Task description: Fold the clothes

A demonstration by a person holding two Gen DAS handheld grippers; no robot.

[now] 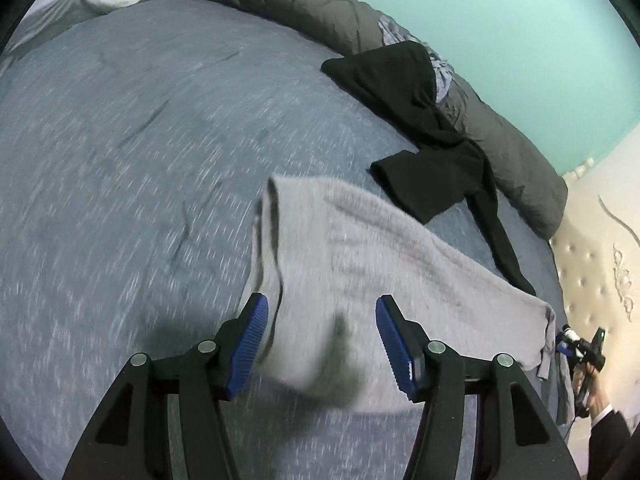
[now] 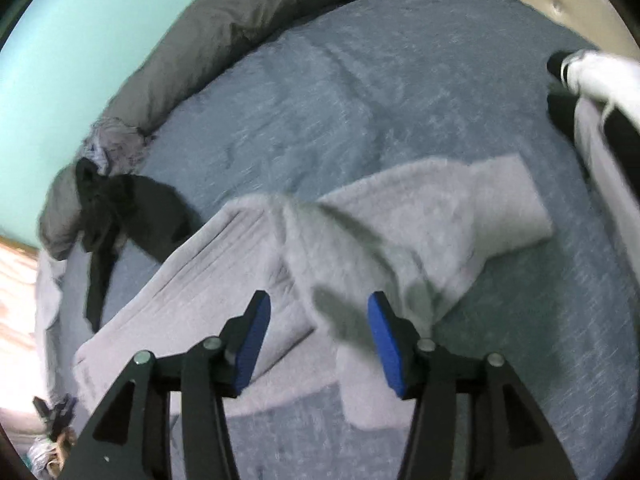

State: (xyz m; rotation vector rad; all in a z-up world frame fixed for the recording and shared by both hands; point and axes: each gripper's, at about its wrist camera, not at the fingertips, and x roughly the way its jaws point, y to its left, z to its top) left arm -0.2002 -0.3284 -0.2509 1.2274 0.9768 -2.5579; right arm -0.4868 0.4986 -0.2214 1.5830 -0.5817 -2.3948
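A light grey garment lies on a blue-grey heathered bedspread. Beside it is a black garment, against a dark grey duvet. The wall is mint green, the headboard cream. The gripper pads are blue.

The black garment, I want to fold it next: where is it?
In the left wrist view the black garment lies upper right on the blue bedspread, partly draped over the dark grey duvet roll, beyond the grey garment.

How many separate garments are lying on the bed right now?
3 that I can make out: a grey garment spread just ahead of both tongs, a black garment further off against the dark duvet roll, and a crumpled striped piece beside it. More may be hidden.
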